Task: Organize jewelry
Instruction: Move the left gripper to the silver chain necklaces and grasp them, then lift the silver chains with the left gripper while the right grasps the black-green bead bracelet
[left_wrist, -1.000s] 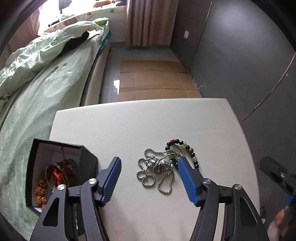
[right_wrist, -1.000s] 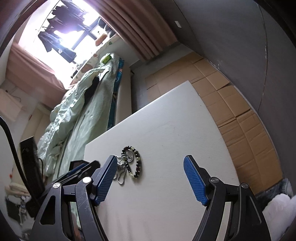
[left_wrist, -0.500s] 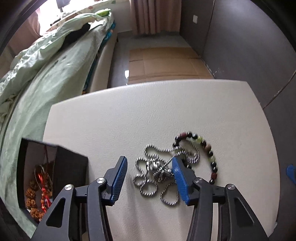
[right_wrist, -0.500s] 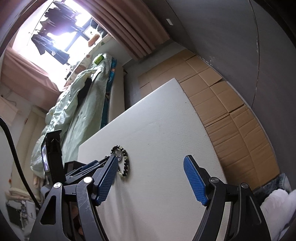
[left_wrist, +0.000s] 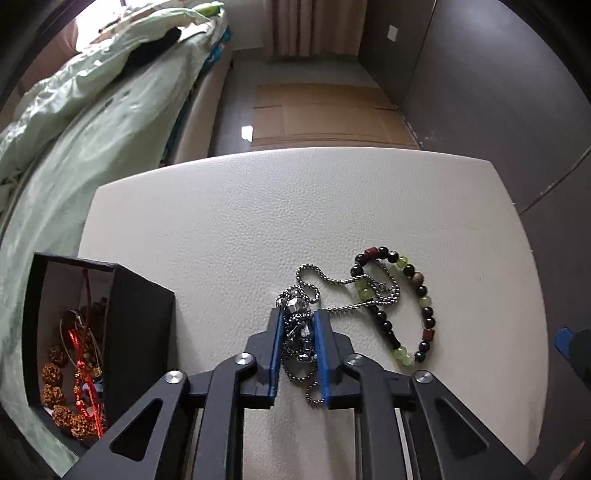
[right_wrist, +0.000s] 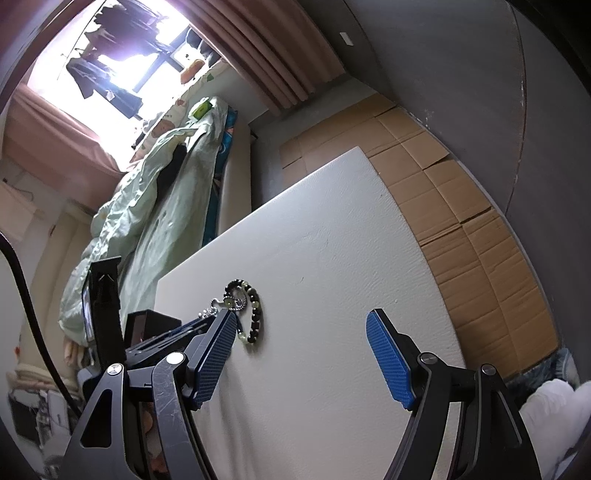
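A tangled silver chain necklace lies on the white table, partly threaded through a beaded bracelet of black, green and red beads. My left gripper is shut on the bunched part of the chain, low on the table. A black jewelry box with brown beads and red cord inside stands at the left. My right gripper is open and empty above the table, to the right of the bracelet and chain.
A bed with a green quilt runs along the table's left side. Cardboard sheets cover the floor beyond the far edge. A dark wall stands at the right. The left gripper's body shows in the right wrist view.
My left gripper moved down and closed its jaws onto the bunched silver chain. The right gripper stayed open and shifted slightly.
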